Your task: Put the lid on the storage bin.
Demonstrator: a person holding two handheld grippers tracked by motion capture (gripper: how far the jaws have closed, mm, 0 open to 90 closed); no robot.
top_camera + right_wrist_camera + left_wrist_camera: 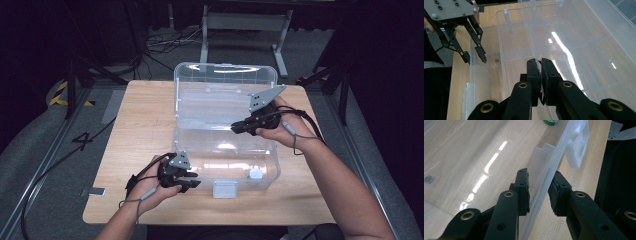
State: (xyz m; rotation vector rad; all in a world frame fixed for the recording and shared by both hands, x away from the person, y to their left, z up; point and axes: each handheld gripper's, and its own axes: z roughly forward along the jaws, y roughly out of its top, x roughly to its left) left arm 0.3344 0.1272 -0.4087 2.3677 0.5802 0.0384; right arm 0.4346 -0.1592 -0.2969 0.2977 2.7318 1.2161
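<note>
Clear plastic formed the storage box (pixel 225 150), which sat open on the wooden table (pixel 140 120), its lid (pixel 225 85) standing up at the far side. The left gripper (pixel 539 188) straddled the box's near wall, one jaw inside and one outside, a narrow gap showing between the pads and the plastic. The right gripper (pixel 540 65) hung over the box's interior near the hinge, its jaws pressed together with nothing between them. A small white cap (pixel 256 173) lay in the box's front right corner.
</note>
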